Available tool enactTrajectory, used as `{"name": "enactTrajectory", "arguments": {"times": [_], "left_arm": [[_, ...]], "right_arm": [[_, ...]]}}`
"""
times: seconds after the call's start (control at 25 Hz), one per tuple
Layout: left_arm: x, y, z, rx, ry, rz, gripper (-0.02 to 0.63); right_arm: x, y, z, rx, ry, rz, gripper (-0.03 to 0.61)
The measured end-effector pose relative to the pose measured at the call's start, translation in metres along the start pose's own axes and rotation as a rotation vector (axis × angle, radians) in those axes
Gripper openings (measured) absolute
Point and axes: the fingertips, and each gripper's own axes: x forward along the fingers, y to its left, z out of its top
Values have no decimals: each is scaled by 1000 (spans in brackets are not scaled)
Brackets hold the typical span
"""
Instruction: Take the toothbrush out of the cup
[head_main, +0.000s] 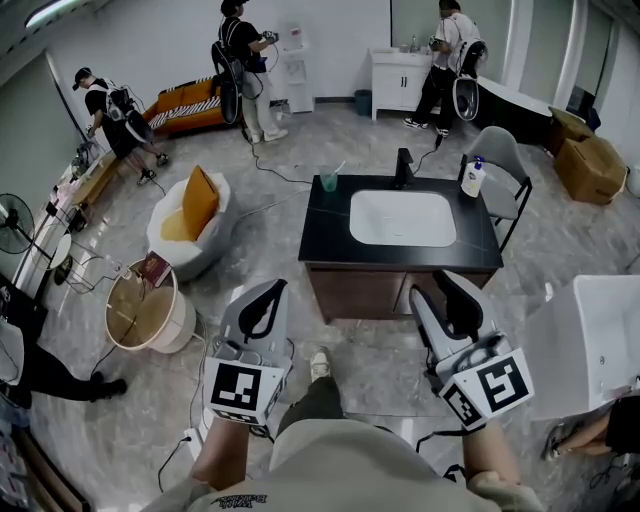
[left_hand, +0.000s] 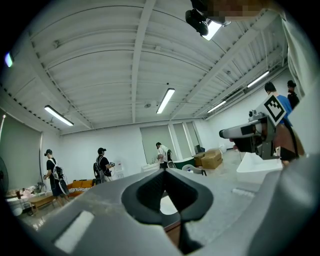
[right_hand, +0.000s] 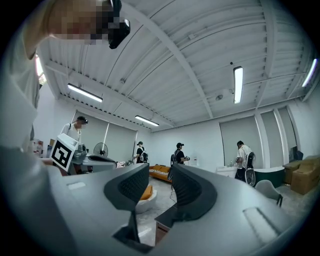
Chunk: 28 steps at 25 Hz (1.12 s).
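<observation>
A green cup (head_main: 329, 181) with a toothbrush (head_main: 337, 168) leaning in it stands on the far left of the black vanity top (head_main: 325, 232), left of the white sink (head_main: 403, 218). Both grippers hang in front of the vanity's near edge, short of the counter and well apart from the cup. My left gripper (head_main: 278, 288) (left_hand: 163, 172) has its fingertips together with nothing between them. My right gripper (head_main: 447, 283) (right_hand: 160, 175) stands open and empty. The cup does not show in either gripper view.
A black faucet (head_main: 404, 165) and a soap bottle (head_main: 472, 178) stand at the counter's back. A grey chair (head_main: 503, 158) is behind right, a white tub (head_main: 598, 340) at right, a white beanbag (head_main: 190, 215) and a round basket (head_main: 145, 308) at left. Several people work along the walls.
</observation>
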Motion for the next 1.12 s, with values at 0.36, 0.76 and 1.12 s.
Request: {"name": "enactTrajectory", "arguments": {"times": [0.36,0.76,1.12], "left_arm": [[34,9,-25,-32,11,-24,2],[102,51,-50,-50,27,-51,2],[178,124,-65,-73,51,-70,2]], "right_arm": [[31,-20,-26,5,7,-1,150],[105,-48,-48,9,33,2,150],[209,-72,-59,33,68,1,150]]}}
